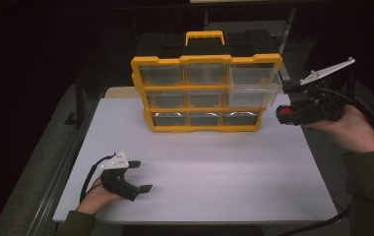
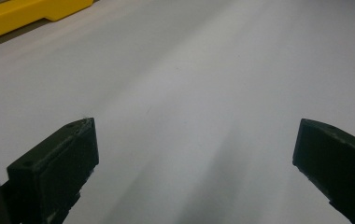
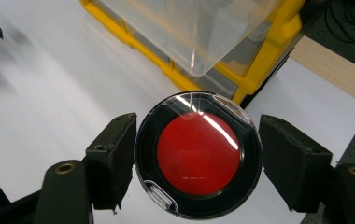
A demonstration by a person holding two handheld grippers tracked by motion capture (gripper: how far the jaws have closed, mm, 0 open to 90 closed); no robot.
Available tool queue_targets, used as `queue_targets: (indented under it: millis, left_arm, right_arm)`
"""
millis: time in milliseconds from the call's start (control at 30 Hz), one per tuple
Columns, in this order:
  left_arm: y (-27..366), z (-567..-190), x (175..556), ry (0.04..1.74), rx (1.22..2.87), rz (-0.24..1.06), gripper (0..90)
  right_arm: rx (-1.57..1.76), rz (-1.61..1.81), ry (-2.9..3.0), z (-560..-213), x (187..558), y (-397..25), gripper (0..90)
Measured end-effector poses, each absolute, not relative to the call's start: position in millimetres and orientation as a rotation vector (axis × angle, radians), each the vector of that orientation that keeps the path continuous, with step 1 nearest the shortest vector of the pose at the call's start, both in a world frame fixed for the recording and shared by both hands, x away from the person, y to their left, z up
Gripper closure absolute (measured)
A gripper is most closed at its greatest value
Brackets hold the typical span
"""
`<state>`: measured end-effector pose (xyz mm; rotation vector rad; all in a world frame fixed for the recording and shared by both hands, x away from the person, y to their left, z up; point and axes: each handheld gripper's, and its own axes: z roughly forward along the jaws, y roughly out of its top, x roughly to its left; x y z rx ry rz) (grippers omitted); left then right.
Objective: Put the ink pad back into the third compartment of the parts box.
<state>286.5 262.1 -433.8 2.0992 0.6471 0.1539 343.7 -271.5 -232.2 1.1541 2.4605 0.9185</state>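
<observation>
A yellow organizer with clear drawers stands upright at the back of the white board. Its upper right drawer is pulled partway out and looks empty. My right gripper hovers just right of that drawer, shut on a round black case with a red centre. In the right gripper view the case sits between both jaws of the right gripper, below the open drawer. My left gripper rests open at the board's front left, with bare board between the jaws of the left gripper.
A wooden strip shows behind the board at the left of the organizer. A metal rail runs along the board's left side. The organizer's yellow base lies far ahead of the left gripper. Dark floor surrounds the table.
</observation>
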Motion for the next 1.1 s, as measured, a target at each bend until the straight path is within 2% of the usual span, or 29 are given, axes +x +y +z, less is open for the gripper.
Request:
queue_targets:
  millis: [600,1100]
  left_arm:
    - [261.6,-433.6,286.1,0.646,2.096,0.149,0.0]
    - [261.1,-433.8,285.8,0.641,2.105,0.149,0.0]
  right_arm:
    - [1.173,0.95,2.398,-186.5,346.5,-284.2,28.9]
    - [1.155,0.979,2.378,-153.8,354.6,-279.3,28.9]
